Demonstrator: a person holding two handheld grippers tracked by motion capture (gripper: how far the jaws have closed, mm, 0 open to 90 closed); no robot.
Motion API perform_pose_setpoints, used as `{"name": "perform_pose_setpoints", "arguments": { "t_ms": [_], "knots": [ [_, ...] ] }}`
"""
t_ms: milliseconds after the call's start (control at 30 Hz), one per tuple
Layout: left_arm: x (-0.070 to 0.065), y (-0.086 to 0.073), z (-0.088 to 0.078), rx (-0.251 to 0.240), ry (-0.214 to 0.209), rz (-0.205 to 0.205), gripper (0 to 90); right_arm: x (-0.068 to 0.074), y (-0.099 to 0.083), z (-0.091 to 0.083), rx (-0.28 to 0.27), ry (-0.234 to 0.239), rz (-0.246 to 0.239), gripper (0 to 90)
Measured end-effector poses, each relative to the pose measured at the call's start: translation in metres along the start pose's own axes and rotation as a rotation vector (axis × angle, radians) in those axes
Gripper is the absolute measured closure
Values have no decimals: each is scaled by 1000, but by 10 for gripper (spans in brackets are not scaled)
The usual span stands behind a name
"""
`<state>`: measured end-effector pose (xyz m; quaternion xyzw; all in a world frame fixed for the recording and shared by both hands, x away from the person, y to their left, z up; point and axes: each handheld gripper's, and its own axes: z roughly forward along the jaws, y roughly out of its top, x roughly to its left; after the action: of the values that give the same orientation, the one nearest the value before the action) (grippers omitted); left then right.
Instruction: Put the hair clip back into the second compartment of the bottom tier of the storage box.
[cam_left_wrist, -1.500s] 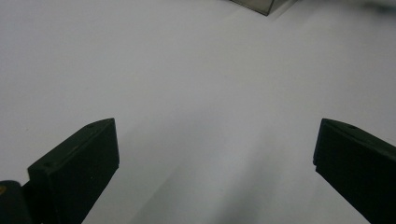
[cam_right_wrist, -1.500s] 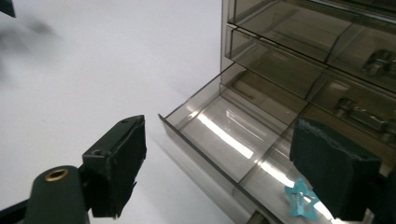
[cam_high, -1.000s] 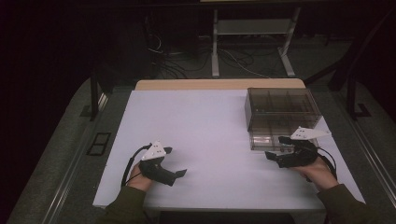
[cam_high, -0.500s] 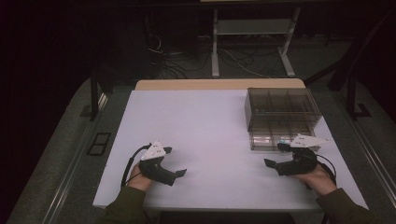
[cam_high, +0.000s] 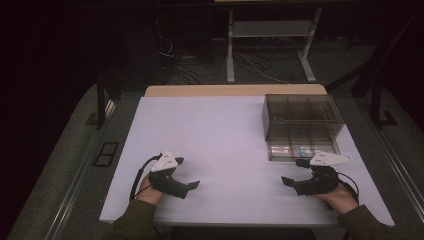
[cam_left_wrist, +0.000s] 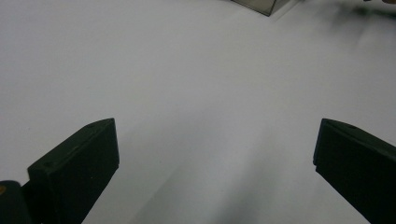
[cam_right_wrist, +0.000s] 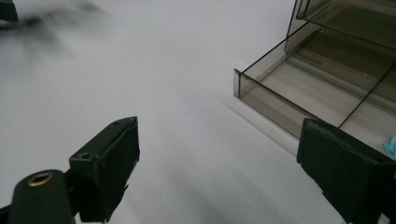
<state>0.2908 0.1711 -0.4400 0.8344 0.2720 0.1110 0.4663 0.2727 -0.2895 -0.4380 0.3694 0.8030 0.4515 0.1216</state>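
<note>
Now my right gripper (cam_high: 290, 175), jaws wide and empty, sits just beside the smoked clear plastic compartment box (cam_high: 301, 125) at the surface's right edge, its open drawer nearest me.

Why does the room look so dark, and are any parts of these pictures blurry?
High view: light falls on the white table, surroundings stay dark. Left gripper view: the far top-right corner is smeared. Right gripper view: the top-left corner is blurred, the smoky clear box sharp.
</note>
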Motion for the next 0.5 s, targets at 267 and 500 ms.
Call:
{"name": "perform_pose_setpoints", "arguments": {
  "t_ms": [267,500],
  "knots": [
    [-1,0,1,-2,-7,1,0,4,-4,0,7,-5,-14,124],
    [-1,-1,1,-3,-8,-1,0,5,-6,0,5,-3,-26,123]
  ]
}}
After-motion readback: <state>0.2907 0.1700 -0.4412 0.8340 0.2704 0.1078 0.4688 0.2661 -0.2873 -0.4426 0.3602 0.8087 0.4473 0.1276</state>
